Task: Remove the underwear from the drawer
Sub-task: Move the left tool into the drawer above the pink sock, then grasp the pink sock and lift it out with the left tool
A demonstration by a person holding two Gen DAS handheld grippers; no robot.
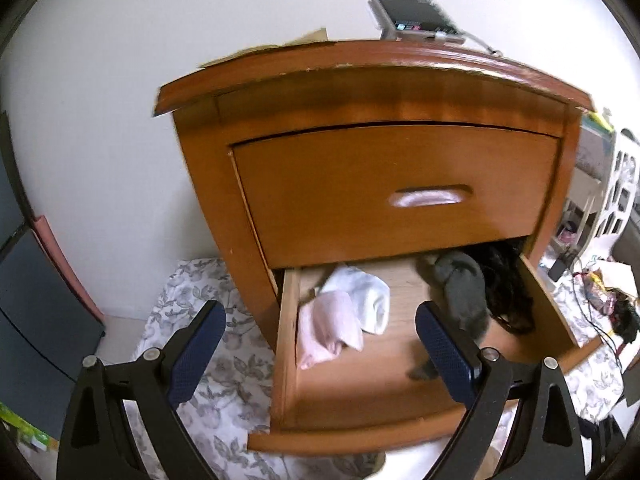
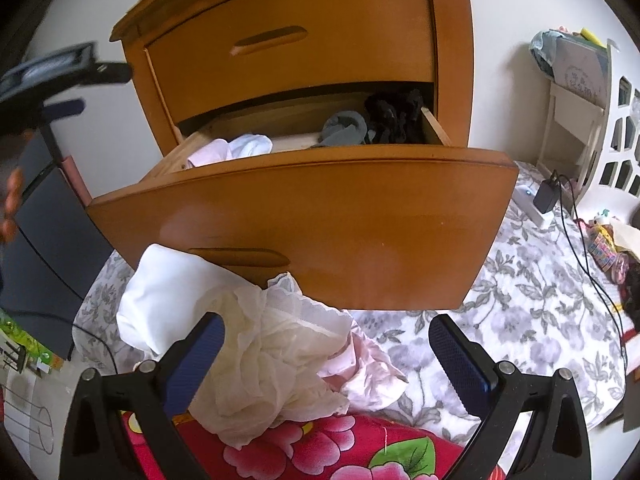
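Several pieces of underwear are already out: a white piece (image 2: 168, 292), a sheer cream one (image 2: 276, 360) and a pale pink one (image 2: 368, 376) lie in a loose heap on the floral bedding (image 2: 520, 312), just below the front of the open lower drawer (image 2: 320, 216) and partly over a red flowered cloth (image 2: 320, 452). More remains inside the drawer: a folded pink piece (image 1: 324, 328) touching a rolled white one (image 1: 368, 300) at its left side, a grey garment (image 1: 464, 284) toward the middle-right, and a dark, lacy bundle (image 1: 508, 284) against the right wall.

By my judgement the task is partly done, with roughly half the contents still to lift out.

The right gripper (image 2: 326, 360) is spread wide with nothing between its pads, hanging over the heap as if the load has been let go. The left gripper (image 1: 320, 344) is also released and empty, poised above the drawer's front left corner, near the pink and white pieces, which look like the likeliest next pick.

The upper drawer (image 1: 396, 192) is closed, and a phone (image 1: 412, 8) rests on top of the nightstand (image 1: 360, 68)
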